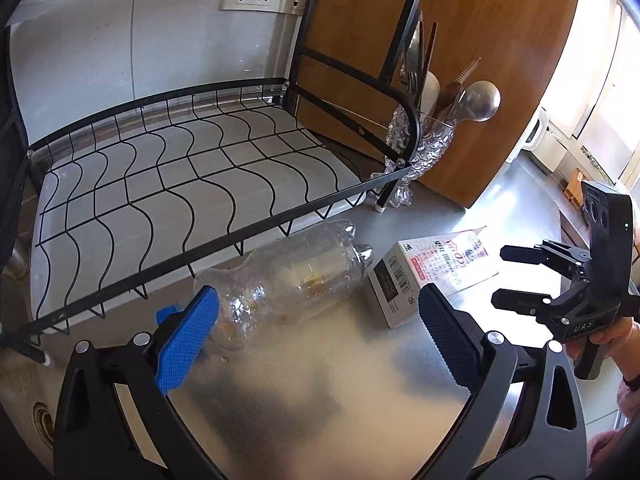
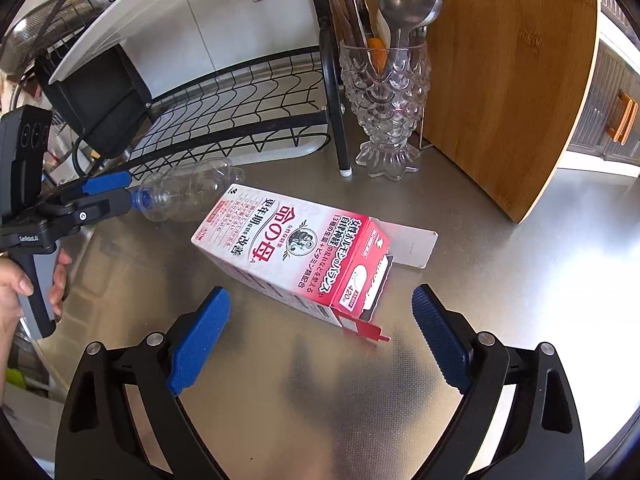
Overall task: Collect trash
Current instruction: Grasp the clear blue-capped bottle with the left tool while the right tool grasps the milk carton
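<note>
Steel worktop carries both pieces of trash: a crumpled clear plastic bottle on its side along the foot of the dish rack, and just beside it a red-and-white carton, end flap open. Each tool seems to be lining up a pick. The left gripper hangs with jaws spread at the bottle's neck end; the right gripper (equally wide open, empty) faces the carton's torn end. Next, each likely advances, straddles and closes.
</note>
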